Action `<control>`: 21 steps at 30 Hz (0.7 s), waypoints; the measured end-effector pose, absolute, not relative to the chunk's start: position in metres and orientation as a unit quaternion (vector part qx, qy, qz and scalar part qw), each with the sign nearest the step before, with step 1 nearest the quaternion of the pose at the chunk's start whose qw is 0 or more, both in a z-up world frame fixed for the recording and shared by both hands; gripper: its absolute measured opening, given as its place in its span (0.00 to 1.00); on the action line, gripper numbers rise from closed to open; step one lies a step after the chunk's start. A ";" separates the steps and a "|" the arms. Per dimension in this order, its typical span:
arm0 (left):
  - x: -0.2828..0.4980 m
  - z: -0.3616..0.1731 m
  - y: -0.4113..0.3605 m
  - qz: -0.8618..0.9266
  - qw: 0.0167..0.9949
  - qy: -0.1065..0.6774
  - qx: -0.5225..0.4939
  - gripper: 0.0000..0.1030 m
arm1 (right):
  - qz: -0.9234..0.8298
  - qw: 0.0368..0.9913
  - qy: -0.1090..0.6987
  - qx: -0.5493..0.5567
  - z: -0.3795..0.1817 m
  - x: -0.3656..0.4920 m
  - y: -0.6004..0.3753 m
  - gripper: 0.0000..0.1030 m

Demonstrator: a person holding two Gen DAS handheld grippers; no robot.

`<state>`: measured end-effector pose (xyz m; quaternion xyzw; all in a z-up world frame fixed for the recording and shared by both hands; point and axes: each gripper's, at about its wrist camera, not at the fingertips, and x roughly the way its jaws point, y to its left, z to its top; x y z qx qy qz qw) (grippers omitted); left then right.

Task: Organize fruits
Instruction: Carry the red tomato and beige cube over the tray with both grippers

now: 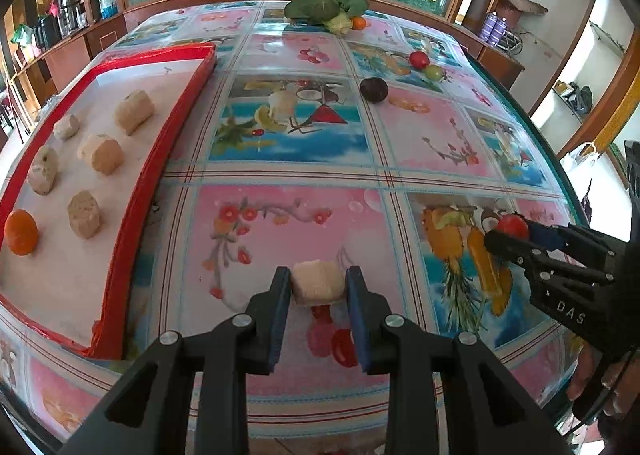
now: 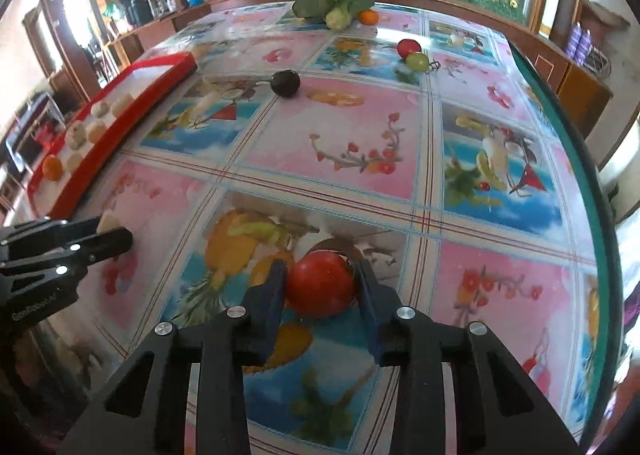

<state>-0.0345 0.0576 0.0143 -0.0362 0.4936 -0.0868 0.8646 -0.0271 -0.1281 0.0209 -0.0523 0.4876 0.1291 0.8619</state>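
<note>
My left gripper [image 1: 319, 273] is shut on a pale, peeled fruit chunk [image 1: 318, 287], low over the patterned tablecloth near the table's front edge. To its right, my right gripper [image 2: 320, 267] is shut on a red tomato [image 2: 320, 287] that rests on the cloth, with both blue pads against its sides. In the left wrist view, the right gripper [image 1: 510, 233] and the tomato [image 1: 513, 224] appear at the right. The right wrist view shows the left gripper [image 2: 112, 230] and its chunk [image 2: 107, 221] at the left. A red-rimmed tray [image 1: 160, 159] on the left holds several pale chunks and an orange [image 1: 21, 232].
Farther back on the table lie a dark plum [image 1: 373, 89], a red fruit [image 1: 419, 59] beside a green one [image 1: 434, 72], and a leafy vegetable [image 1: 326, 5] with an orange [image 1: 359, 22]. The table's glass edge [image 2: 600, 215] curves along the right. Shelves line the wall at the left.
</note>
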 end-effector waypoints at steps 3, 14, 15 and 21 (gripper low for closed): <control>-0.034 0.016 0.063 -0.089 0.862 0.497 -0.052 0.30 | 0.134 0.861 0.488 -0.046 0.024 -0.030 -0.130 0.32; -0.035 0.027 0.065 -0.092 0.867 0.488 -0.049 0.30 | 0.152 0.862 0.484 -0.024 0.038 -0.042 -0.124 0.32; -0.035 0.029 0.063 -0.094 0.867 0.486 -0.048 0.30 | 0.154 0.861 0.484 -0.024 0.038 -0.043 -0.121 0.32; -0.037 0.043 0.065 -0.095 0.876 0.471 -0.047 0.30 | 0.164 0.859 0.484 -0.025 0.041 -0.044 -0.109 0.33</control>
